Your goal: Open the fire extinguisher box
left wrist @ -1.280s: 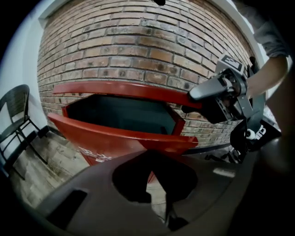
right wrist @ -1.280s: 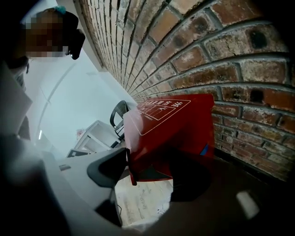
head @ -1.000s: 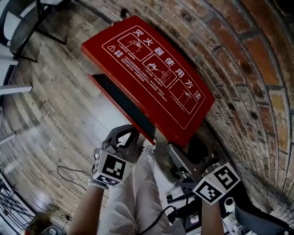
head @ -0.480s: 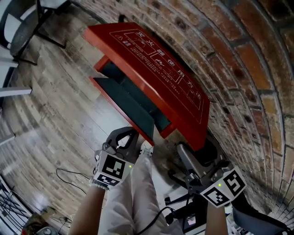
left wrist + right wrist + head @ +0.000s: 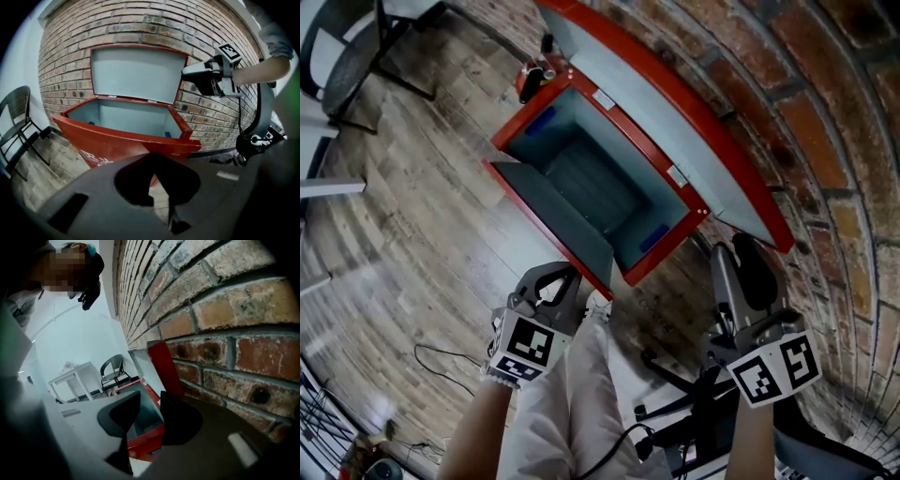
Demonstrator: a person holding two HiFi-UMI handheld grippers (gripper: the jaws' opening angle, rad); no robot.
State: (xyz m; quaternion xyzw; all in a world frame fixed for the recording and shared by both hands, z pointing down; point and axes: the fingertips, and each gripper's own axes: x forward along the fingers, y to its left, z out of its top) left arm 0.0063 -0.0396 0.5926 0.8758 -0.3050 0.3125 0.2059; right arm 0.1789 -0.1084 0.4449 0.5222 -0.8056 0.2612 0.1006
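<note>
Fire extinguisher box (image 5: 553,211): red, on the wood-plank floor (image 5: 422,234), with its back to the brick wall (image 5: 825,112); it stands open and its pale grey inside shows.
Lid (image 5: 675,122): swung up and back, leaning against the brick wall, grey inner face turned to the room, red edge all round.
Inside corners: a small blue patch (image 5: 539,120) at one end and another (image 5: 654,237) at the far end.
Left gripper (image 5: 561,279): low in front of the box's front wall, apart from it; jaws drawn almost together with only a thin slit, nothing between them.
Right gripper (image 5: 739,258): raised near the wall, beside the lid's right end and clear of it; jaws are closing, a gap still between the pads and nothing in it.
Behind the box: a small red object with a dark top (image 5: 534,80) at the box's left end; I cannot tell what it is.
Chair (image 5: 337,47): dark mesh, well apart from the box, off to the left.
Person: white trousers (image 5: 572,403) between the two grippers.
</note>
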